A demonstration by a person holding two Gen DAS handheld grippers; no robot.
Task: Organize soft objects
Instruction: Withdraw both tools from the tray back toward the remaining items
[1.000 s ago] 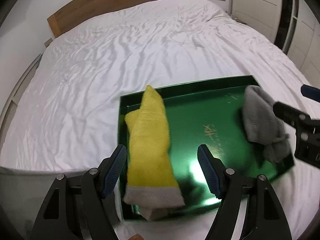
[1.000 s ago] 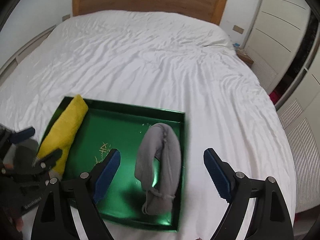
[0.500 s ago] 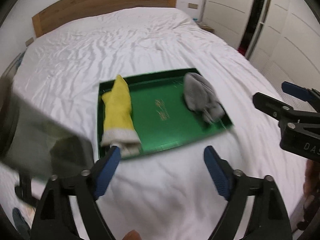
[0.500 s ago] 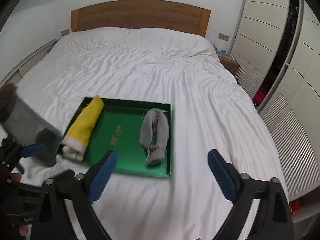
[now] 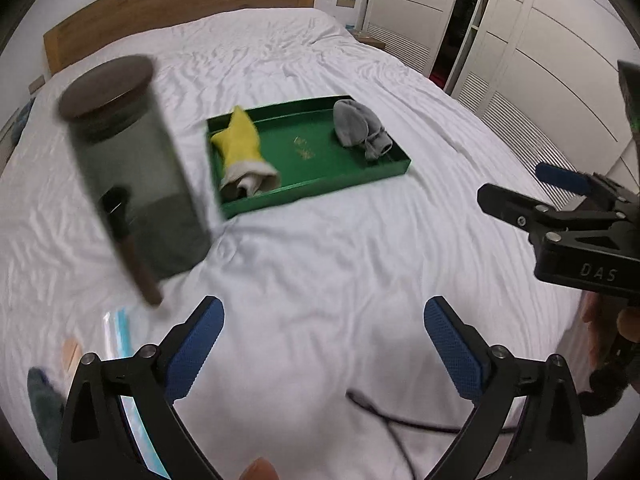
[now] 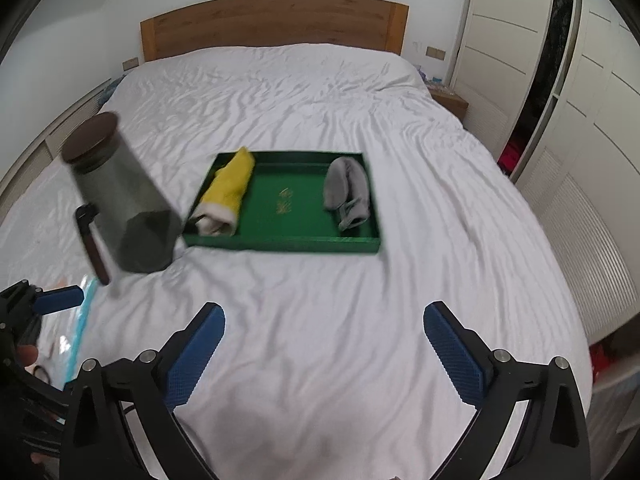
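We see a green tray [image 6: 280, 240] lying on the white bedsheet [image 6: 320, 300] at about mid-bed. A yellow sock [image 6: 230, 188] with a white cuff lies along the tray's left side. A grey sock [image 6: 346, 190], folded over, lies along its right side. The two socks are well apart, with bare green tray floor between them.

Our left gripper [image 5: 324, 344] hangs above bare sheet, short of the tray. Its blue pads are spread wide and opening further, with nothing between them. Our right gripper [image 6: 324, 344] is likewise over bare sheet, jaws wide and opening, nothing between them. From the left wrist view the right gripper's black body shows at the right edge, well clear of the tray.

A dark smoked-glass jar [image 6: 120, 196] with a brown lid stands just left of the tray, blurred; whether it touches the tray we cannot tell. A dark stick-like handle [image 6: 94, 246] is at its near side.

A black cable [image 5: 392, 416] lies on the sheet near the left gripper. A clear plastic bag with a blue strip [image 5: 118, 332] lies at the near left edge of the bed.
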